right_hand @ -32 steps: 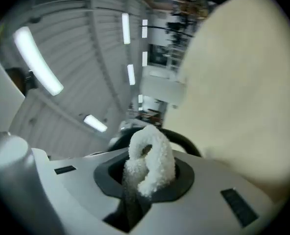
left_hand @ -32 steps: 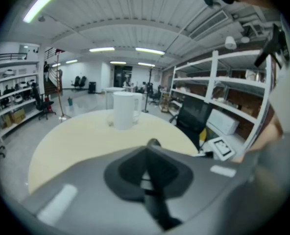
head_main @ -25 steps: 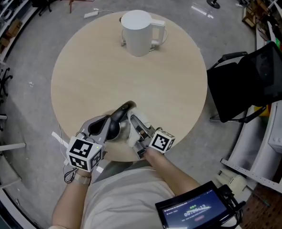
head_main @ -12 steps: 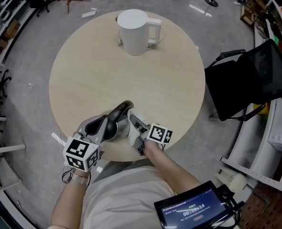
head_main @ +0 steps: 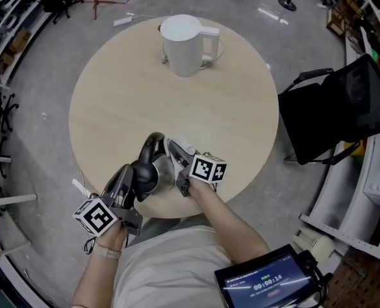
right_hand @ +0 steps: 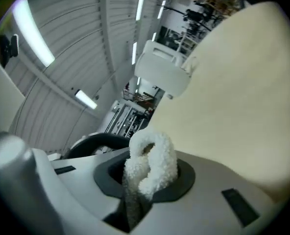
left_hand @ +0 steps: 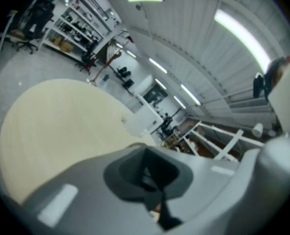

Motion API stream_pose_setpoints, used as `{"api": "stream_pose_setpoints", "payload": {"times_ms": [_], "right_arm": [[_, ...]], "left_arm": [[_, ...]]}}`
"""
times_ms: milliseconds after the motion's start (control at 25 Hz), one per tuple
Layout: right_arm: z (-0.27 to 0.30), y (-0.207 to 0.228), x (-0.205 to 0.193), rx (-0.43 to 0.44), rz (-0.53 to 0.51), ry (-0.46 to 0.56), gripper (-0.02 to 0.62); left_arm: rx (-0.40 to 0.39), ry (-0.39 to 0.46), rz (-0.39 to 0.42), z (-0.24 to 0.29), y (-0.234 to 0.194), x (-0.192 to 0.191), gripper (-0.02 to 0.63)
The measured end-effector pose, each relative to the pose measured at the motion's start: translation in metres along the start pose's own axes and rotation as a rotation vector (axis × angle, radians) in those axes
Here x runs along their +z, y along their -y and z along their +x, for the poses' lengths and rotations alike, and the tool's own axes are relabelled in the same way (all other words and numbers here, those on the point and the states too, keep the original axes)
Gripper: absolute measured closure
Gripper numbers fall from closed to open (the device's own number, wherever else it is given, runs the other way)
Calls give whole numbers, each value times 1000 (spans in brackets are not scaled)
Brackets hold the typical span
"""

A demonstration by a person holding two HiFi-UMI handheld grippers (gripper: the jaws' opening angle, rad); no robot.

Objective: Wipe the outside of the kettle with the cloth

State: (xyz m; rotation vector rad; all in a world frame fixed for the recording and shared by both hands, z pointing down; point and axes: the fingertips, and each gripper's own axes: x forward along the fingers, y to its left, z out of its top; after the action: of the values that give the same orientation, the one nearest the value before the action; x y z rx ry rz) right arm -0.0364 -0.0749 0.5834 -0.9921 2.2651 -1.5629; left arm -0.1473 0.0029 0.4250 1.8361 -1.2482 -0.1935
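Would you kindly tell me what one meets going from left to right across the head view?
left gripper → right gripper, shut on the cloth → black chair. The kettle is left out: it stands farther back on the table, within the right gripper's span.

In the head view the left claw (head_main: 153, 143) and right claw (head_main: 172, 147) hide most of the cloth (right_hand: 150, 168) and the desk's (head_main: 113, 95) near rim, and the tablet (head_main: 267, 281) text is too small to read.
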Motion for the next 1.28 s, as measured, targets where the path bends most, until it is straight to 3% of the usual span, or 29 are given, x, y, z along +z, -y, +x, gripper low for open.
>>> {"api": "stream_pose_setpoints", "payload": {"times_ms": [80,120,160,240,320,360,400,480,520,560,640,680,720,760,800,840,880,960,1000,1040,1120,1160,1240,1280], "right_arm": [[14,-24,27,94,-4,-1,520],[14,-42,41,166,37,2,520],[8,-65,52,251,72,-6,520],[-15,-111,55,413,73,-67,520],[-33,-128,36,488,60,-137,520],[-35,-117,23,468,70,-157,520],[-32,-93,8,397,81,-175,520],[-21,-27,-25,149,41,-254,520],[-21,-13,-36,67,-22,-289,520],[-27,-25,-34,76,-92,-270,520],[-43,-95,-6,287,-188,-95,520],[-46,-114,1,350,-222,-32,520],[-42,-105,-4,323,-239,-29,520],[-33,-75,-15,227,-211,-72,520],[-27,-44,-25,131,-140,-124,520],[-26,-36,-27,104,-87,-150,520],[-31,-57,-23,165,-125,-138,520],[-46,-124,-11,347,-384,-68,520],[-46,-128,-12,350,-440,-49,520],[-40,-103,-17,272,-387,-55,520],[-29,-34,-30,76,-120,-107,520],[-33,-33,-29,81,-67,-103,520],[-53,-90,-18,253,-209,-32,520],[-59,-101,-17,290,-247,-6,520]], "left_arm": [[-7,20,-75,-6,9,-12,610],[-16,22,-76,-8,15,-15,612],[-26,21,-26,-9,23,-15,612],[-49,-6,223,-6,41,-10,613],[-83,-112,501,6,54,-15,612],[-92,-182,602,15,57,-22,612],[-83,-245,681,22,56,-29,612],[-37,-301,782,29,53,-37,612],[-23,-299,799,30,52,-38,612],[-23,-288,801,30,52,-38,612],[-35,-270,797,31,52,-36,614],[-31,-272,797,31,51,-34,614],[-23,-278,798,31,50,-33,614],[-16,-284,797,31,49,-34,614],[-16,-287,795,31,48,-35,614],[-22,-289,794,31,49,-36,613],[-29,-289,793,31,51,-37,613],[-38,-286,796,32,51,-37,614],[-35,-285,798,32,50,-36,613],[-32,-285,799,32,49,-36,614],[-33,-288,803,32,49,-37,614],[-37,-291,801,32,50,-38,612],[-42,-295,793,32,52,-39,613],[-39,-293,792,32,51,-38,612]]}}
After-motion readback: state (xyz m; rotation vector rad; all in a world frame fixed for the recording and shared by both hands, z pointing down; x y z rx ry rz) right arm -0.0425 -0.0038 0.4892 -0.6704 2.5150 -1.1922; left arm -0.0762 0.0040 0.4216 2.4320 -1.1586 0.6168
